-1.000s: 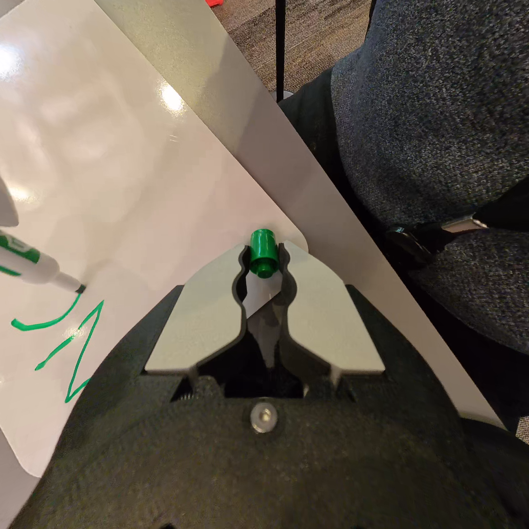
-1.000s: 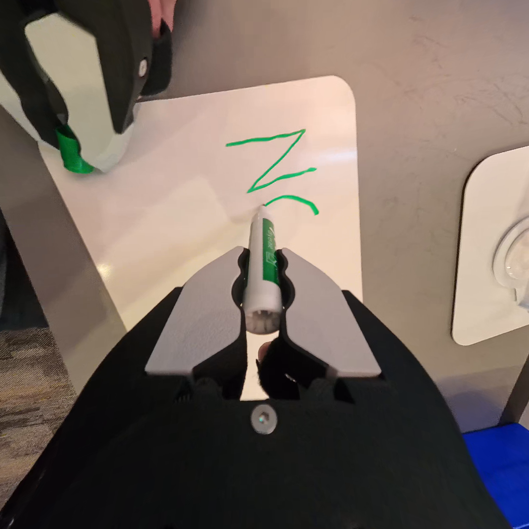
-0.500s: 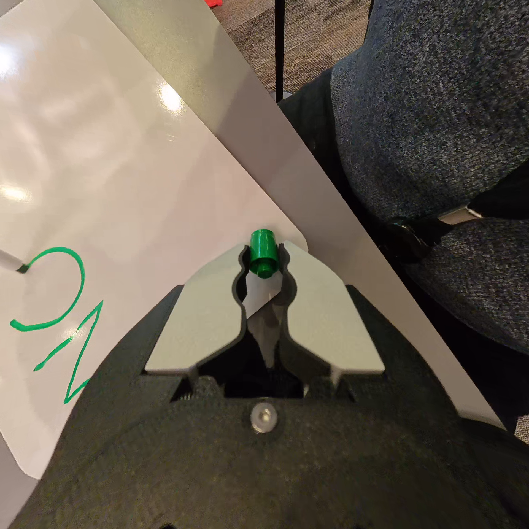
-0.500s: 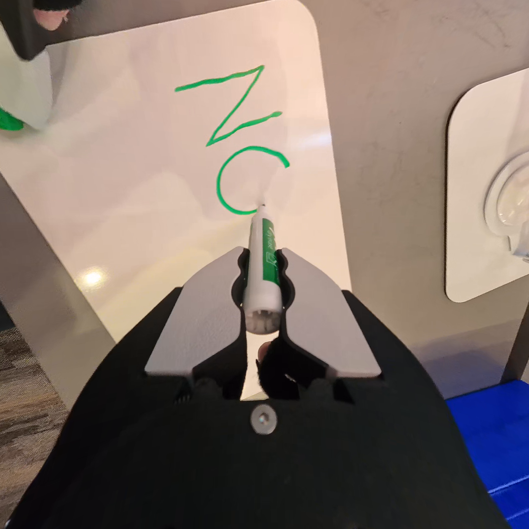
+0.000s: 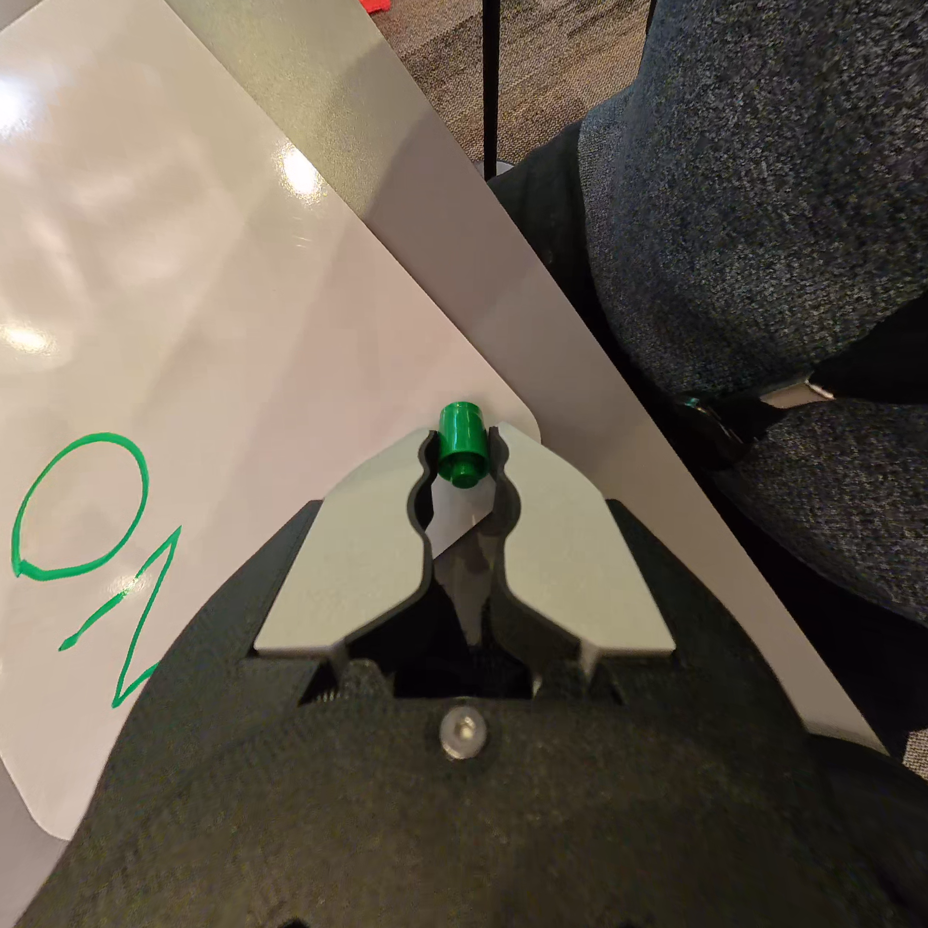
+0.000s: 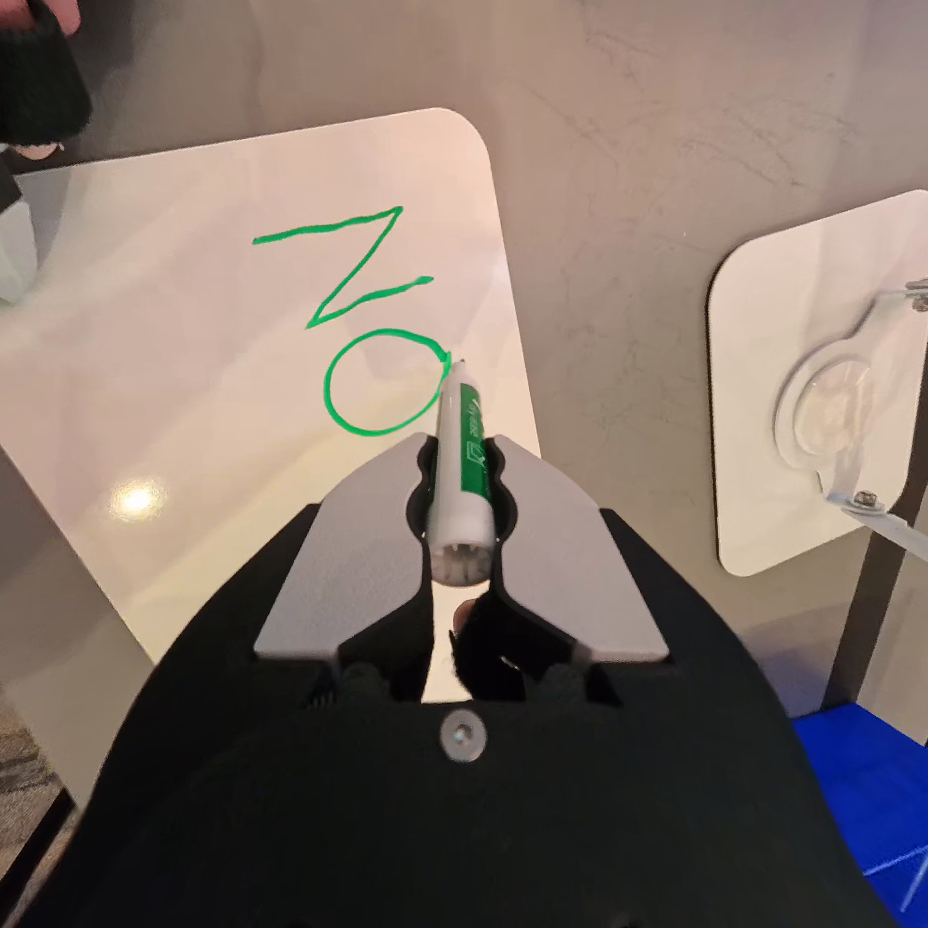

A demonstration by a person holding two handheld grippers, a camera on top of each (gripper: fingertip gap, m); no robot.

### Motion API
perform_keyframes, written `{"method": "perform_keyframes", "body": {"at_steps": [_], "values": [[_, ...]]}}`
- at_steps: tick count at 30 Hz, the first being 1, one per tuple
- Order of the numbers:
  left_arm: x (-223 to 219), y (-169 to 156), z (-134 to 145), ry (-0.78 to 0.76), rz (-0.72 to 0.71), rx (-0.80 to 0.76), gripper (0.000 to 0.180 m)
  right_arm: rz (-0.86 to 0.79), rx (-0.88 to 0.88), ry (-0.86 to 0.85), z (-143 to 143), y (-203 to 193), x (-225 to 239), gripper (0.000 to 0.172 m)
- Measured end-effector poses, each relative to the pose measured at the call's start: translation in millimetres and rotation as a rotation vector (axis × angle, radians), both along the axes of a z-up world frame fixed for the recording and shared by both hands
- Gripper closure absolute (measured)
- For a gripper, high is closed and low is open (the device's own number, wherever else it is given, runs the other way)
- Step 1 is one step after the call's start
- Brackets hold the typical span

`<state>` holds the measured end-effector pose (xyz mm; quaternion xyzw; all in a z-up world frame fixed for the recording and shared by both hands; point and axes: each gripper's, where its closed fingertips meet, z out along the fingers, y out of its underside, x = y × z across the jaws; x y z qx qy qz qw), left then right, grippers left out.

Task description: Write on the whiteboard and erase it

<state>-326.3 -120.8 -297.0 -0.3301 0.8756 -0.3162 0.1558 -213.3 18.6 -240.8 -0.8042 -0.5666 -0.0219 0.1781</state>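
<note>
A white whiteboard (image 6: 201, 311) lies on a grey table and bears green marks (image 6: 386, 381), a zigzag and a closed loop. My right gripper (image 6: 462, 447) is shut on a white and green marker (image 6: 459, 482); its tip sits at the loop's right end. In the left wrist view the whiteboard (image 5: 176, 301) shows the same green marks (image 5: 80, 507) at the left. My left gripper (image 5: 462, 442) is shut on the green marker cap (image 5: 461, 444) and hovers over the board's corner.
A white square pad with a clear plastic fitting (image 6: 823, 381) lies right of the board. A blue surface (image 6: 874, 783) is at the lower right. A person in a grey sweater (image 5: 753, 226) sits beyond the table edge (image 5: 577, 401). A gloved hand (image 6: 35, 85) shows at the upper left. About 20 cm separates my left fingertips from my right.
The marker in my right gripper swept round and closed the green loop below the zigzag. It left the left wrist view. My left gripper stayed still with the cap.
</note>
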Motion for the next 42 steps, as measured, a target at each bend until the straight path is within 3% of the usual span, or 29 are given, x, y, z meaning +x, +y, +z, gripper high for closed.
{"method": "perform_keyframes", "body": {"at_steps": [7, 19, 32, 42], "values": [[-0.2, -0.1, 0.1, 0.001, 0.000, -0.002, 0.161, -0.040, -0.010, -0.033, 4.5, -10.9, 25.1, 0.152], [-0.4, -0.4, 0.2, 0.001, 0.000, -0.005, 0.160, -0.028, -0.031, -0.056, -7.0, -13.5, 24.5, 0.152], [-0.4, -0.4, 0.3, 0.002, 0.000, -0.003, 0.160, -0.064, -0.056, -0.053, -6.1, -66.9, 32.7, 0.152], [-0.4, -0.5, 0.4, 0.002, 0.000, -0.007, 0.161, -0.055, 0.031, -0.025, 0.3, -20.0, 23.4, 0.152]]}}
